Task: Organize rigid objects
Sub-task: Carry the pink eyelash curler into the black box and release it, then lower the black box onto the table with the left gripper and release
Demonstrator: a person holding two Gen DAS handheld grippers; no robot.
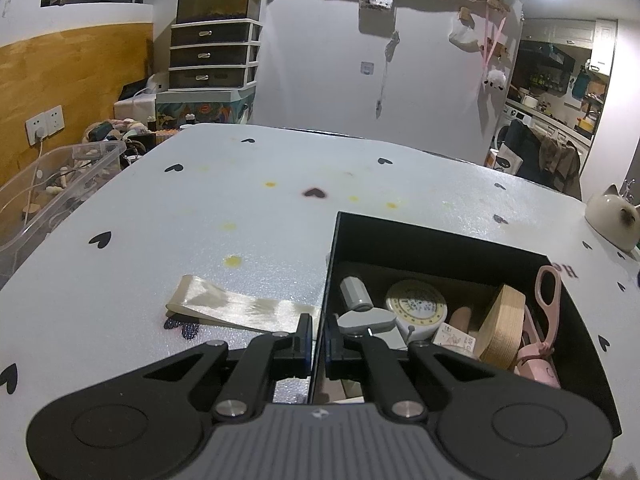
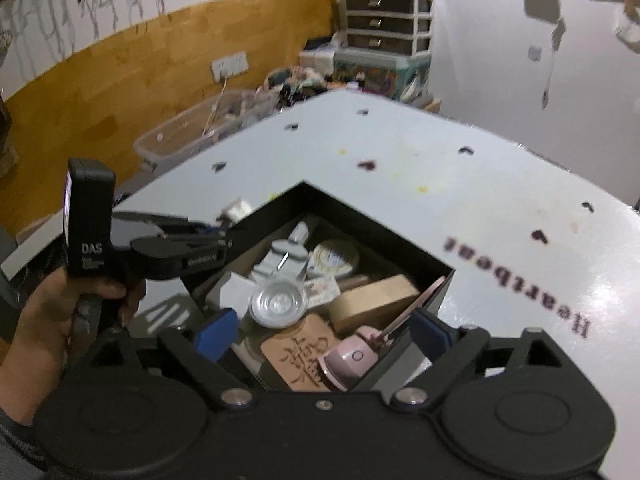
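Observation:
A black box point(image 1: 440, 236) stands on the white table and holds several rigid items: a grey tool point(image 1: 366, 318), a round tape measure point(image 1: 416, 306), an oval wooden box point(image 1: 502, 326) and pink scissors point(image 1: 546, 296). My left gripper point(image 1: 318, 340) is shut on the box's left wall, and the right wrist view shows that gripper point(image 2: 224, 236) clamped there with a hand on its grip. My right gripper point(image 2: 324, 328) hangs open and wide above the box's near corner. Below it, untouched by the pads, lie a clear round dish point(image 2: 278, 300), a cork coaster point(image 2: 298, 354) and a pink device point(image 2: 352, 358).
A pale satin ribbon point(image 1: 240, 308) lies on the table point(image 1: 240, 208) left of the box. A cat-shaped ceramic pot point(image 1: 612, 214) stands at the right edge. A clear plastic bin point(image 1: 52, 188) sits off the table's left side, with a drawer unit point(image 1: 212, 54) behind it.

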